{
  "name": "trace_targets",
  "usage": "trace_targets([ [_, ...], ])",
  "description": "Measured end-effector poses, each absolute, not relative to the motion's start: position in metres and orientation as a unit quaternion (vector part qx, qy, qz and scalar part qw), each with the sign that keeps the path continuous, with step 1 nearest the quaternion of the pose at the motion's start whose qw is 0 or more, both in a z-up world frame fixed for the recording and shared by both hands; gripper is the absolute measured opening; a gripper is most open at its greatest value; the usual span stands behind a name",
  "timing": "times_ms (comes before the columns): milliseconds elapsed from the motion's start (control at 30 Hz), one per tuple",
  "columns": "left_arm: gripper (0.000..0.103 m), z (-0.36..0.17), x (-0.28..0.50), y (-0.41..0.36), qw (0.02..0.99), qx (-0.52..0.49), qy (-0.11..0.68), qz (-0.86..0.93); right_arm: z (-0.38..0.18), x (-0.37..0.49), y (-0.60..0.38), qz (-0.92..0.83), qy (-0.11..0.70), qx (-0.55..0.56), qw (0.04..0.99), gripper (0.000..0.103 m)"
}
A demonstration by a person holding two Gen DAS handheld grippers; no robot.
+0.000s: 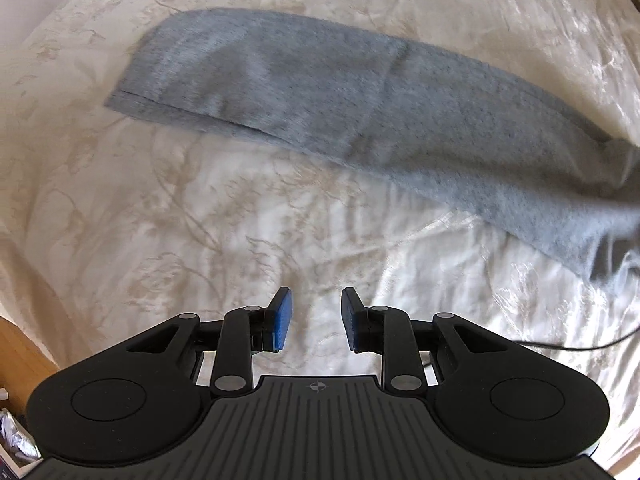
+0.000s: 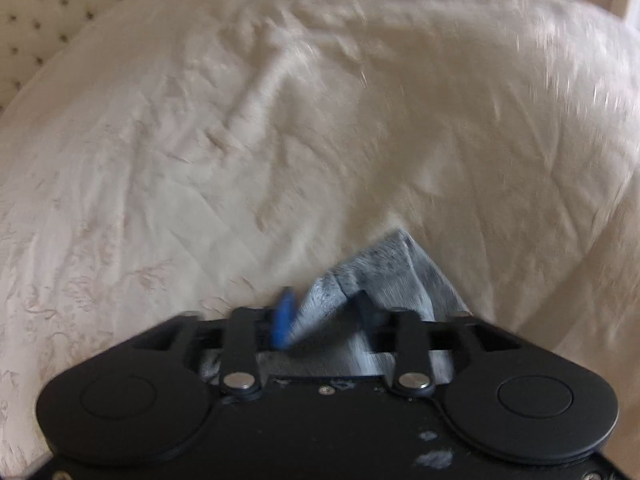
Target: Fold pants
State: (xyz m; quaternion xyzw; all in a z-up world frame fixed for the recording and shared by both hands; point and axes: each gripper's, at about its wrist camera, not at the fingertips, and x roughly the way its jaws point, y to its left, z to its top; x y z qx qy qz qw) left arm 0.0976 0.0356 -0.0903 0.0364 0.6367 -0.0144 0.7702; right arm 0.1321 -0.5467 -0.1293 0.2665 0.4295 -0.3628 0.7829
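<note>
Grey pants (image 1: 320, 92) lie folded lengthwise in a long band across a cream patterned bedspread (image 1: 200, 220), hem end at the upper left, the rest running off to the right. My left gripper (image 1: 316, 316) hovers over bare bedspread below the band, jaws apart with nothing between the blue pads. In the blurred right wrist view, a bunched part of the pants (image 2: 384, 264) sits between the fingers of my right gripper (image 2: 324, 312). Its jaws stand apart and the cloth looks loose between them, above the bedspread (image 2: 280, 120).
A wooden surface (image 1: 20, 356) shows past the bed's edge at the lower left, with some clutter (image 1: 12, 440) below it. A thin black cable (image 1: 580, 346) crosses the bedspread at the right. A cream dotted cushion (image 2: 40, 8) lies at the far upper left.
</note>
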Motion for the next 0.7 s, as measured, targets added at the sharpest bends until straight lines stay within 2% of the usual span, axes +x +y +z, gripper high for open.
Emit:
trace_targets([
  [233, 0.026, -0.089, 0.103, 0.073, 0.782, 0.033, 0.623, 0.007, -0.074, 0.111, -0.492, -0.326, 0.38, 0.185, 0.845, 0.062],
  [433, 0.026, -0.094, 0.121, 0.115, 0.79, 0.034, 0.612, 0.011, -0.054, 0.102, -0.426, -0.299, 0.371, 0.127, 0.87, 0.062],
  [700, 0.026, -0.107, 0.176, 0.174, 0.796, 0.037, 0.604, -0.005, -0.04, 0.124, -0.299, -0.19, 0.392, 0.15, 0.888, 0.06],
])
